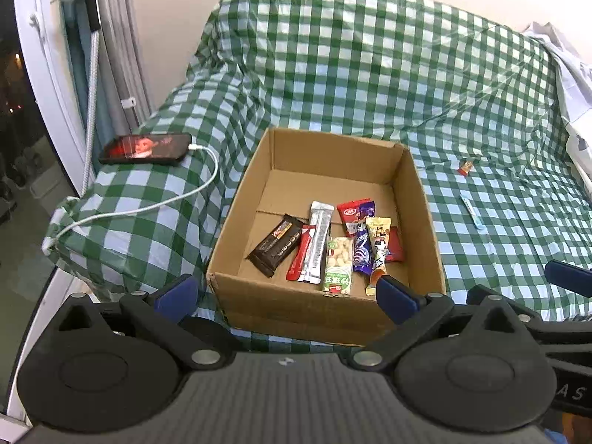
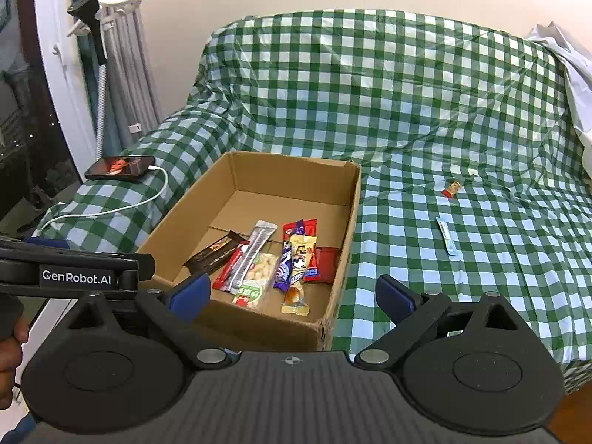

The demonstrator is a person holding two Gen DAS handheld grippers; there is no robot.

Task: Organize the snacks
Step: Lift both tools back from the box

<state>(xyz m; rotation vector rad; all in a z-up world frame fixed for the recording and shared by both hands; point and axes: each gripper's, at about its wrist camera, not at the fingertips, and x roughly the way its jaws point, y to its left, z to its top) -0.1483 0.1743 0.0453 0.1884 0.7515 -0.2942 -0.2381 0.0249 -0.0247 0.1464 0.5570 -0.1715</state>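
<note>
Sorting snacks into the box (image 1: 236,222), both grippers empty above its near edge.

Most snacks already lie in a row on the box floor: a dark bar (image 1: 275,249), a silver stick (image 1: 316,242), a green pack (image 1: 337,264), a purple one (image 1: 362,248) and others beside them. Two remain out on the checked cloth (image 2: 425,111), well to the right of the box: a small red candy (image 2: 452,188) and a blue-white sachet (image 2: 447,240). Judging by that, the step in hand is going for the next piece; the sachet is nearer and lies flat, so it calls for a low, pinching approach. The right gripper (image 2: 292,296) stands wide with nothing between its fingers. The left gripper (image 1: 286,296) is likewise spread wide and holds nothing.
</note>
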